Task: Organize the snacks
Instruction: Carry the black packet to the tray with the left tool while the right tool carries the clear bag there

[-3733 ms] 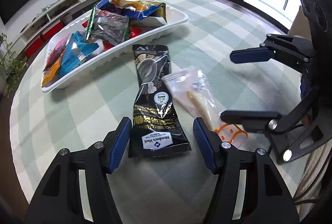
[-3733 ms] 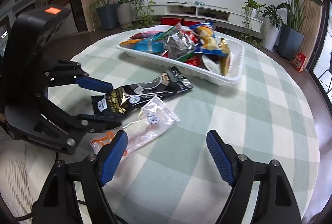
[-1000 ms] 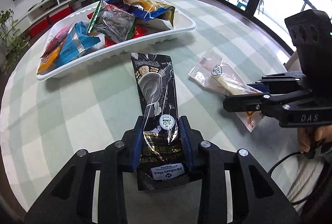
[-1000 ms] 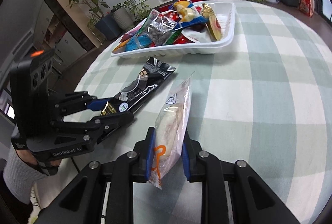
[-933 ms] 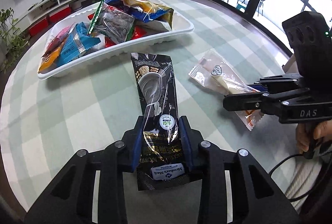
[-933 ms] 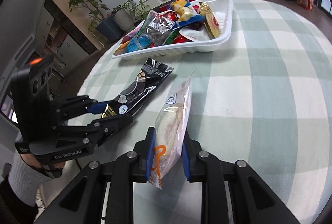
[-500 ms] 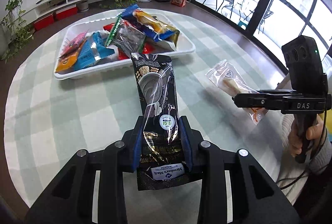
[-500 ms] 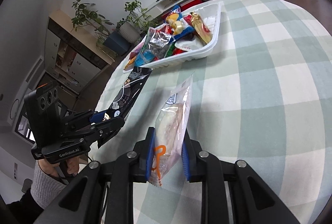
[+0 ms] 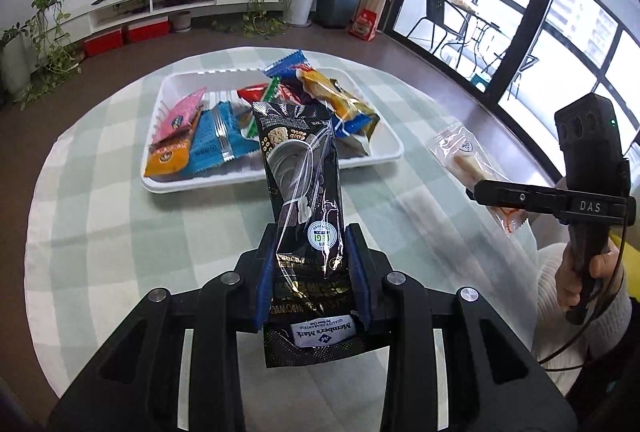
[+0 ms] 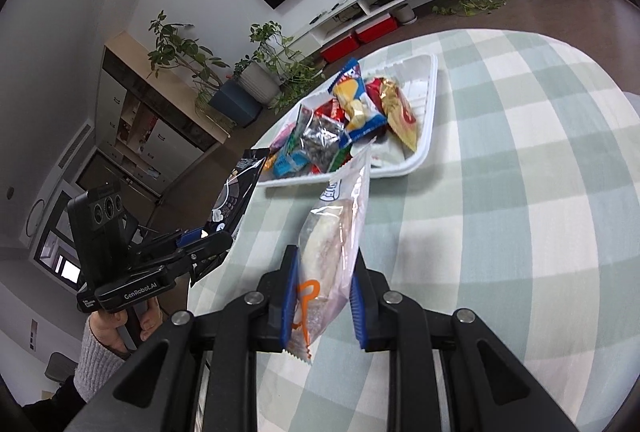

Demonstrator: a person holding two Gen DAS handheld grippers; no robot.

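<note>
My left gripper (image 9: 311, 264) is shut on a long black snack packet (image 9: 302, 184), held in the air and pointing toward the white tray (image 9: 276, 180) of snacks. My right gripper (image 10: 322, 294) is shut on a clear packet with a pale bun and orange print (image 10: 332, 248), also lifted off the table. In the left wrist view the right gripper (image 9: 480, 188) and its clear packet (image 9: 466, 160) hang to the right of the tray. In the right wrist view the left gripper (image 10: 200, 244) with the black packet (image 10: 236, 192) is at the left, beside the tray (image 10: 404, 168).
The tray holds several coloured snack packs (image 9: 204, 140) piled toward its middle. It stands on a round table with a green checked cloth (image 9: 108, 212). A person's hand (image 9: 588, 272) in a white sleeve holds the right gripper. Plants (image 9: 48, 44) and a TV shelf (image 9: 160, 0) stand beyond.
Both grippers have risen off the table with their packets, which now hang in the air. The view has tilted up, and the tray appears farther off and more centred.
</note>
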